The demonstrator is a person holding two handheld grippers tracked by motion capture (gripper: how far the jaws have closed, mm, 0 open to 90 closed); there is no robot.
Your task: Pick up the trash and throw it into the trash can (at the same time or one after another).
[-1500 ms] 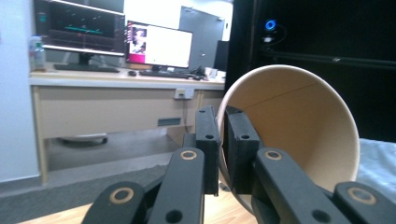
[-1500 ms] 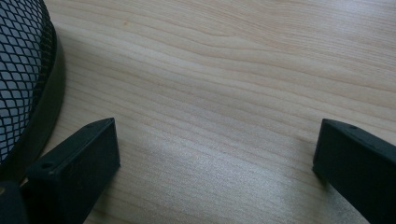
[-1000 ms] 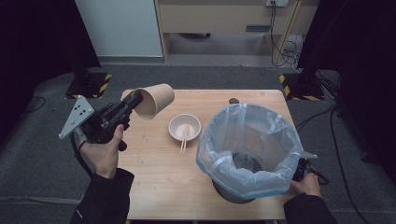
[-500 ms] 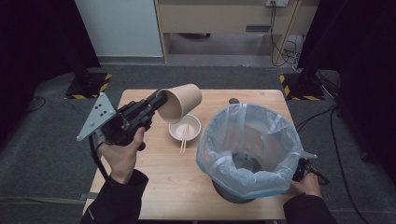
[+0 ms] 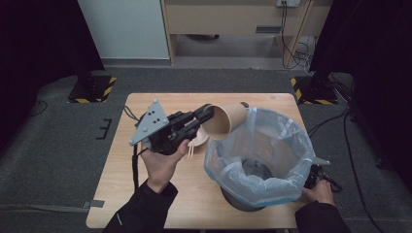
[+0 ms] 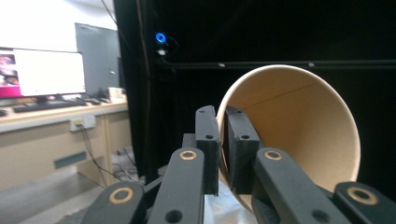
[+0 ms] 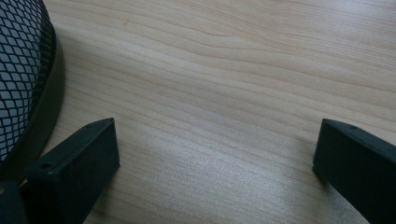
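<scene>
Paper cup [image 5: 226,120] now nearer bin [image 5: 272,187]

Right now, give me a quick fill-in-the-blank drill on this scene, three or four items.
1. The left gripper has its jaws shut on the rim of a brown paper ____.
2. The bin near the person's right hand is lined with a clear plastic ____.
3. The right gripper rests with its jaws ____ over bare wood.
4. Behind the left gripper, a white bowl sits on the ____.

Missing words: cup; bag; open; table
</scene>
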